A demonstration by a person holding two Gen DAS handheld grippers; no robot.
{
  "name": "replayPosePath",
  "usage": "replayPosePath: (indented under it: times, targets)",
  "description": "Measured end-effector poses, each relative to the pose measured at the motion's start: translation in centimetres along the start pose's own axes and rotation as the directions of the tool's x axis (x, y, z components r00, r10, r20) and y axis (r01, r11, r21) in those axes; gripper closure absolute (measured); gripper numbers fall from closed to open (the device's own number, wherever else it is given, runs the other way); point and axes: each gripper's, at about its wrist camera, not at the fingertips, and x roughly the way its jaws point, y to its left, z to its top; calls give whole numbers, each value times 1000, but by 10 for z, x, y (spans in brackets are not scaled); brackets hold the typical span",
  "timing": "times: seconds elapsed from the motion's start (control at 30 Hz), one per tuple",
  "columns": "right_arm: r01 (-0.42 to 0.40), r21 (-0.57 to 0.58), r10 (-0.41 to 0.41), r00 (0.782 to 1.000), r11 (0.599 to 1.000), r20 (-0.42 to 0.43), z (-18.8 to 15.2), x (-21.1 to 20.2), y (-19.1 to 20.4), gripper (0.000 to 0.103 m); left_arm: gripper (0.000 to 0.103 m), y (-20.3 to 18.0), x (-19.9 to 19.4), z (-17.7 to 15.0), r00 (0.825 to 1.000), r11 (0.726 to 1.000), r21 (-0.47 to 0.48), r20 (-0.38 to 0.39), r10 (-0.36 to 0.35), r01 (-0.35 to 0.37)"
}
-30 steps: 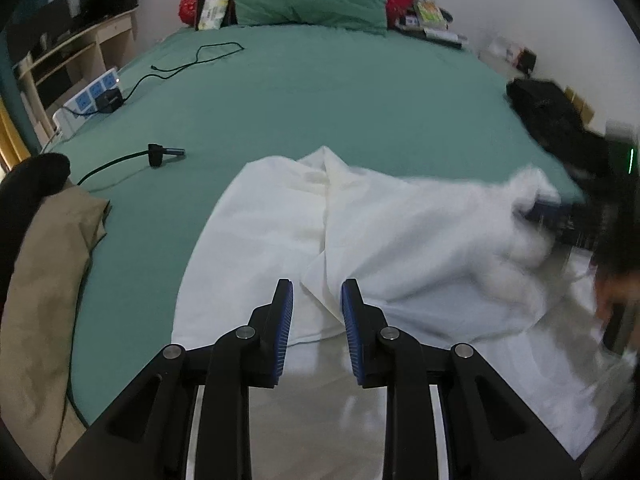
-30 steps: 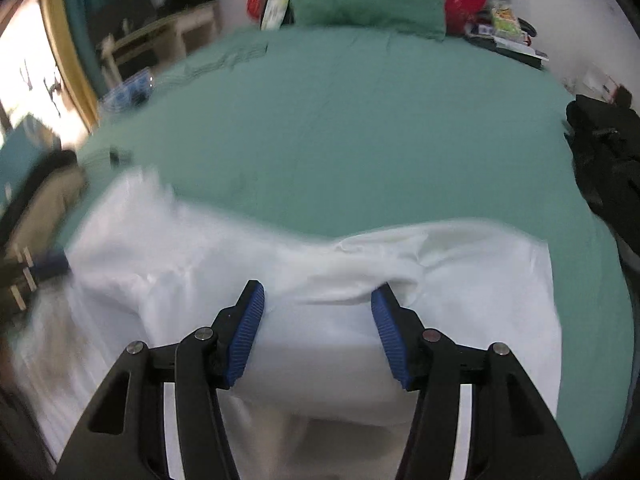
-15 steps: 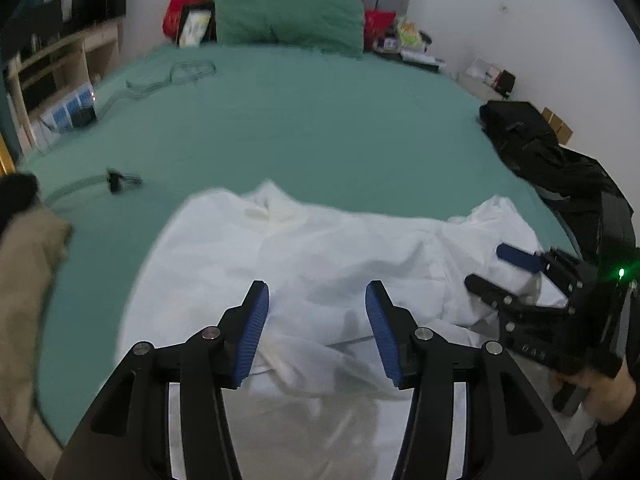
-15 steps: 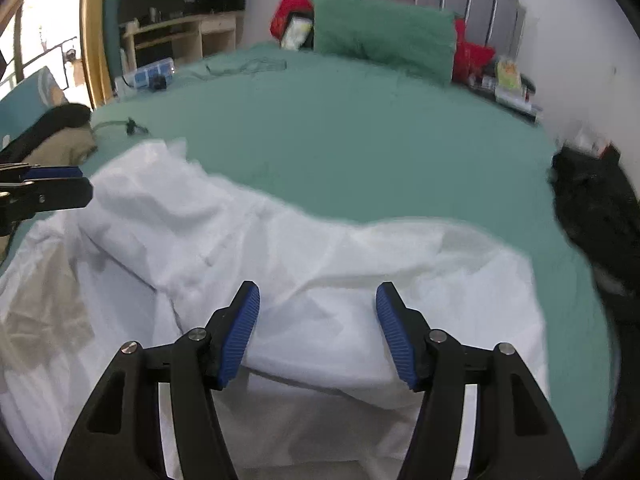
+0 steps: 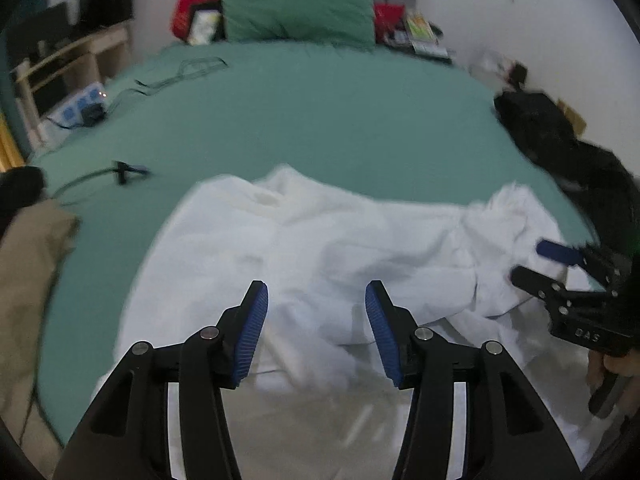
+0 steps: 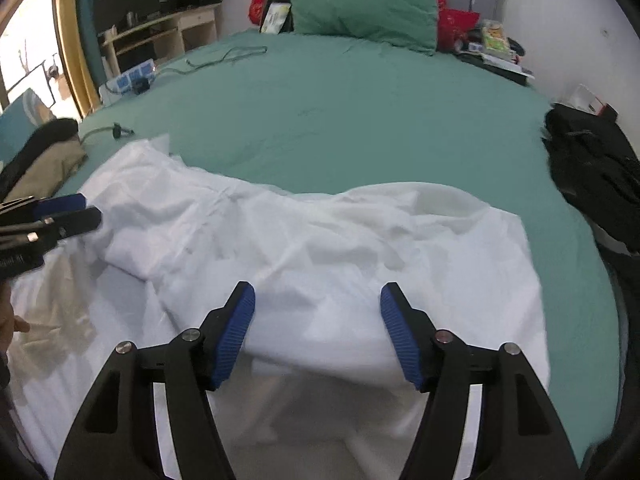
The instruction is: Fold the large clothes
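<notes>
A large white garment lies rumpled on the near part of the green bed; it also shows in the right wrist view. My left gripper is open and empty, just above the garment's near fold. My right gripper is open and empty over the garment's right half. The right gripper shows at the right edge of the left wrist view. The left gripper shows at the left edge of the right wrist view.
A beige and black garment pile lies at the bed's left edge. A black bag sits at the right edge. Cables and a power strip lie on the left. A green pillow is at the headboard.
My left gripper has opened and let go of the garment. The white garment has dropped and spread flatter on the bed. Both grippers have pulled back a little.
</notes>
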Motion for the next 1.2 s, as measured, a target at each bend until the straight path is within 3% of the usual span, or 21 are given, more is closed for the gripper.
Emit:
replayPosePath:
  times: [0.2, 0.33, 0.5, 0.7, 0.83, 0.93, 1.07, 1.2]
  targets:
    - [80, 54, -83, 995, 995, 59, -18, -56, -11, 38, 50, 20, -68, -22, 988, 992, -40, 95, 120, -117]
    - [162, 105, -172, 981, 981, 90, -38, -92, -24, 38, 50, 41, -107, -48, 977, 978, -107, 94, 191, -181]
    - [207, 215, -225, 972, 954, 63, -73, -122, -50, 38, 50, 70, -135, -89, 974, 964, -166, 51, 220, -209]
    - [267, 314, -273, 962, 911, -27, -126, -143, -85, 37, 50, 91, -141, -131, 979, 953, -225, -36, 202, -204]
    - [273, 426, -257, 962, 862, -97, -158, -153, -107, 37, 50, 104, -140, -153, 975, 948, -230, -84, 206, -220]
    - [267, 478, -229, 964, 837, -137, -172, -153, -115, 37, 43, 114, -132, -161, 969, 935, -258, -115, 220, -243]
    - [264, 483, -206, 964, 835, -170, -180, -148, -116, 37, 41, 115, -103, -174, 963, 945, -242, -211, 168, -218]
    - [251, 466, -167, 962, 848, -214, -186, -136, -113, 37, 36, 113, -98, -178, 964, 951, -222, -206, 169, -214]
